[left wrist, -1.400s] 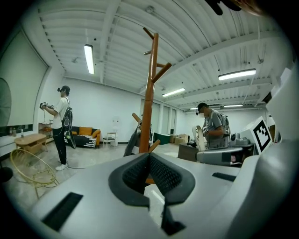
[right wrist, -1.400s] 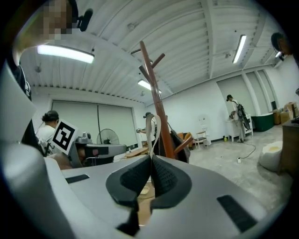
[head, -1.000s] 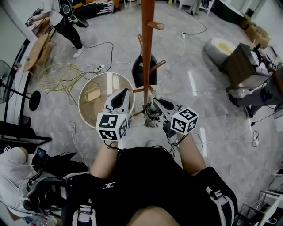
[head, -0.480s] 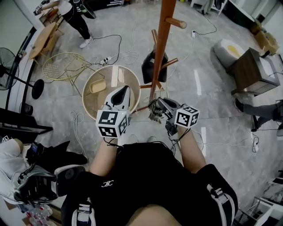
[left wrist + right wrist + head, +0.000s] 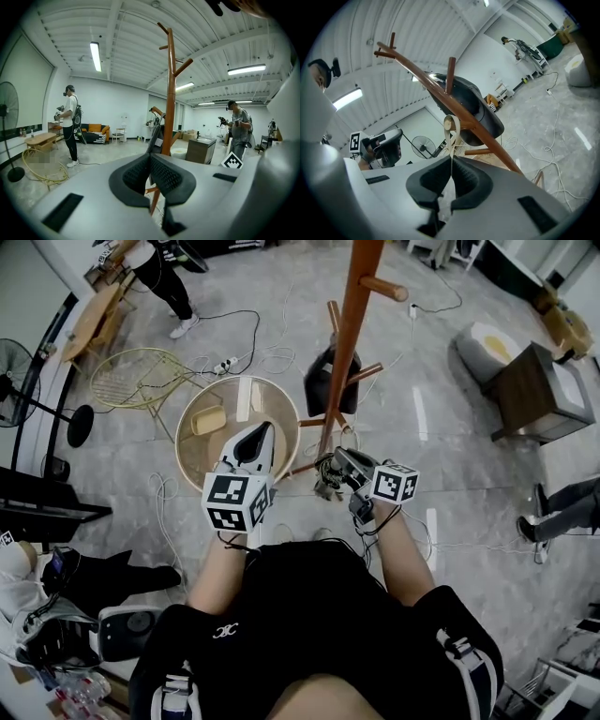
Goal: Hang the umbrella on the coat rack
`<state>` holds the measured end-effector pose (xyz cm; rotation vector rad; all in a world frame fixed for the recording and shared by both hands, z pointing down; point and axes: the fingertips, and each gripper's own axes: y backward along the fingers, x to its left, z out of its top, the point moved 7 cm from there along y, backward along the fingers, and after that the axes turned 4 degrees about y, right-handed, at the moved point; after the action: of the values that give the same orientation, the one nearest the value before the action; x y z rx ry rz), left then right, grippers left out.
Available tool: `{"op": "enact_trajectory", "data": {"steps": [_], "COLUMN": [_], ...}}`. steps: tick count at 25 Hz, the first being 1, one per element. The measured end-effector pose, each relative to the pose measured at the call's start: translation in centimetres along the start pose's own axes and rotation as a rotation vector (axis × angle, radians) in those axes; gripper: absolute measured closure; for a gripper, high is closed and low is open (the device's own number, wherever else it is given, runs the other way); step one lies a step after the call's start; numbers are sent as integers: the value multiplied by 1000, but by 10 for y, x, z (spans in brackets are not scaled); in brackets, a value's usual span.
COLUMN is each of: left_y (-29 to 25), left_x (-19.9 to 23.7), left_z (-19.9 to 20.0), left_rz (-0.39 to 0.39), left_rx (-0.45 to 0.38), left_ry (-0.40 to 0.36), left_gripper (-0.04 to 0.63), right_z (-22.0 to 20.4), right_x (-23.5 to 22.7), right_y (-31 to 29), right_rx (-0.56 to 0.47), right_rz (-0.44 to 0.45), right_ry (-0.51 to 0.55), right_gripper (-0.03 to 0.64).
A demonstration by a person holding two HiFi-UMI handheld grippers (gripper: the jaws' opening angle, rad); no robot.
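Observation:
The wooden coat rack (image 5: 349, 343) rises just ahead of me, with a black bag (image 5: 328, 381) hung on one of its low pegs. My right gripper (image 5: 336, 457) is shut on the umbrella's cream strap (image 5: 452, 136). That strap is looped over the end of a peg (image 5: 449, 124), and the folded umbrella (image 5: 326, 482) hangs as a pale bundle under the jaws, mostly hidden. My left gripper (image 5: 262, 430) hovers left of the pole with its pads (image 5: 161, 176) closed together and nothing held. The rack (image 5: 169, 93) stands beyond it.
A round wooden table (image 5: 216, 451) sits left of the rack's base, a yellow wire chair (image 5: 141, 381) behind it. Cables (image 5: 441, 540) trail over the floor. A brown cabinet (image 5: 539, 390) stands at right, a fan (image 5: 28, 409) at left. People (image 5: 70, 122) stand farther off.
Both grippers have sunk lower beside the rack. The right one has rolled and still grips the strap. A person at the right edge has walked off.

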<state>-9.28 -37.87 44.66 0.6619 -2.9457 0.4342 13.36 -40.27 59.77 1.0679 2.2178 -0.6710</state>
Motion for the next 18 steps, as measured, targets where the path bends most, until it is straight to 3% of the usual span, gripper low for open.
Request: {"op": "enact_trajectory", "data": {"steps": [9,18], "left_y": [6,8], "left_x": [12,17], "left_z": [2,1], "left_rz": [24,39], "left_rx": [0,9], "left_ry": [3,10], "left_gripper": [578,578], "right_z": [-1,-1], "right_x": [-8,-24], "right_y": [-18,-26], "right_rx": [40,39], "right_rz": [-19,-129], "right_ry": [-9,-1], "right_gripper": [600,597]}}
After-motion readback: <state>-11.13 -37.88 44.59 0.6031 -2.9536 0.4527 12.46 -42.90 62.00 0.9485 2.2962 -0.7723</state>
